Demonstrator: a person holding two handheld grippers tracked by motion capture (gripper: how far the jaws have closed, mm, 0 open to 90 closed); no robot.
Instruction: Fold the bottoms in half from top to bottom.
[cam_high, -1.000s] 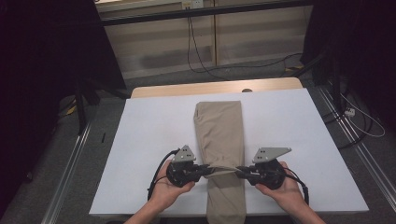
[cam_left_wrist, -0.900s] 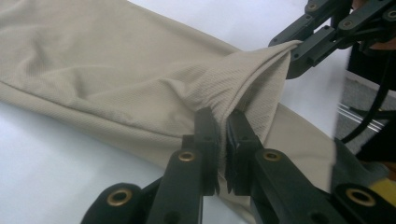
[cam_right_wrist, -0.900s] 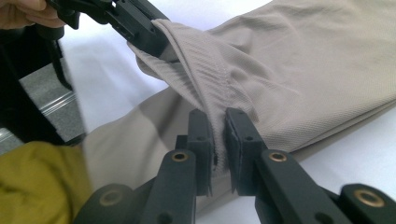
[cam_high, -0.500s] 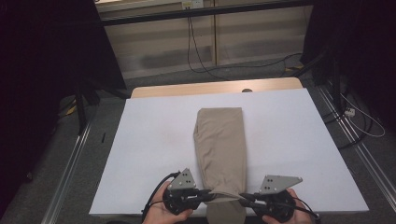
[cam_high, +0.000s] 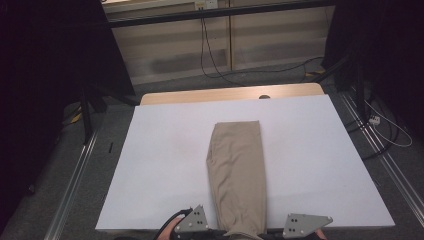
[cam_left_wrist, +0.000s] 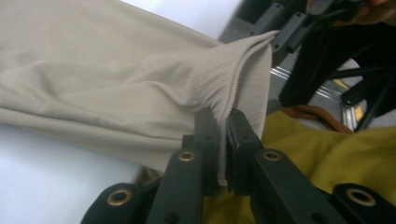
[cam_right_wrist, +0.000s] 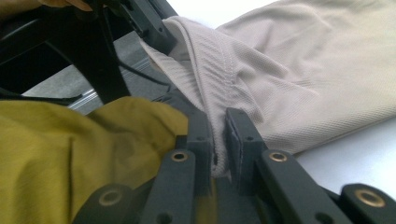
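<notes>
1. Beige folded cloth (cam_high: 236, 175) lies in the high view on the white bench (cam_high: 165, 165), a long narrow strip. Its long axis runs from the far middle of the bench straight back to the near edge, where its near end hangs over. The far end is squared off and points away from the person.
2. At the bottom edge of that view, the left claw (cam_high: 212, 234) sits just left of the cloth's near end and the right claw (cam_high: 272, 235) just right of it, each under its grey three-cornered plate.
3. In the left gripper view, the left claw (cam_left_wrist: 223, 140) is pressed together on a gathered corner of the cloth (cam_left_wrist: 116, 84), pinching the bunched fabric between its jaws. The rest of the strip stretches away up and to the left over the bench. A yellow garment (cam_left_wrist: 327, 154) is below.
4. In the right gripper view, the right claw (cam_right_wrist: 218, 140) pinches the cloth's hemmed edge (cam_right_wrist: 224, 65) between its closed jaws. The strip spreads off to the upper right across the bench.
</notes>
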